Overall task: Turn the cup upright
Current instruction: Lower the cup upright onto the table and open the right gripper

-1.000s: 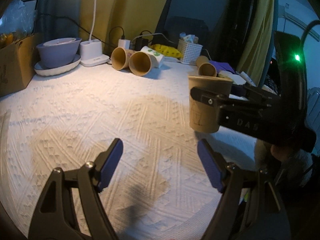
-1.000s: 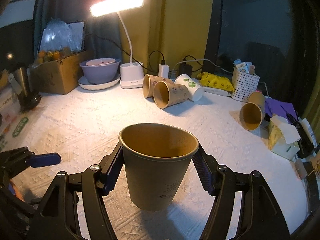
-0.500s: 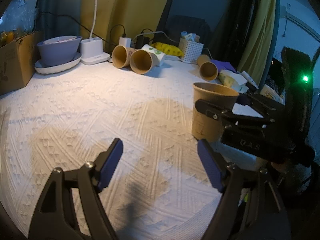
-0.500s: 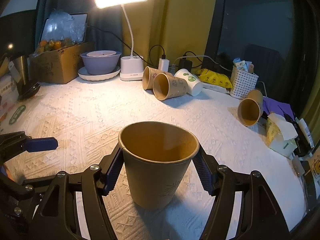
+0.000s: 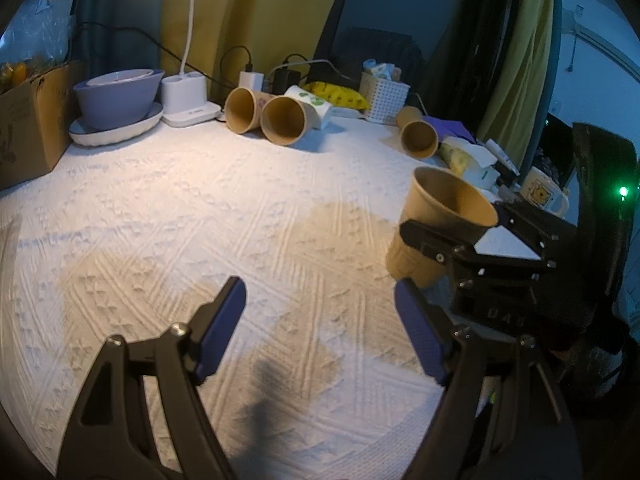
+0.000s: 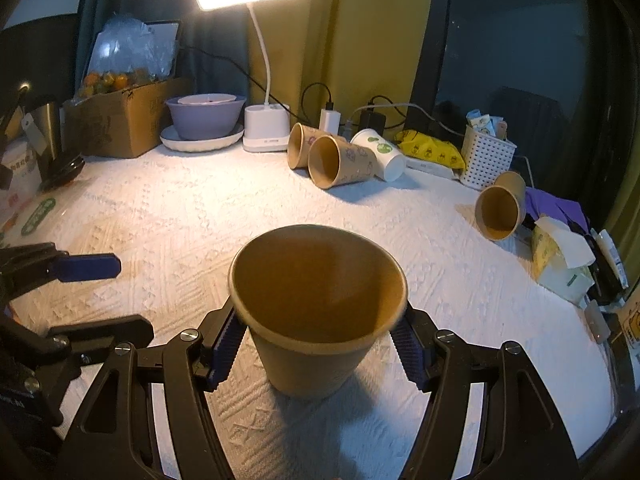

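A brown paper cup (image 6: pixel 316 312) stands mouth up, its base on the white cloth. My right gripper (image 6: pixel 318 348) is shut on the cup, one blue pad on each side of its wall. In the left wrist view the cup (image 5: pixel 436 224) leans a little in the right gripper (image 5: pixel 460 248) at the right. My left gripper (image 5: pixel 320 328) is open and empty, low over the cloth to the left of the cup. Its blue fingertip (image 6: pixel 86 267) shows at the left of the right wrist view.
Several paper cups lie on their sides at the back: two brown ones (image 6: pixel 340 160), a white one (image 6: pixel 380 152), and one at the right (image 6: pixel 500 210). A desk lamp (image 6: pixel 266 132), purple bowl (image 6: pixel 206 114), cardboard box (image 6: pixel 120 120), white basket (image 6: pixel 486 156) and tissue pack (image 6: pixel 560 256) line the edges.
The right gripper has lowered the cup from above the cloth until its base rests on it. The left gripper has stayed open and nearly still.
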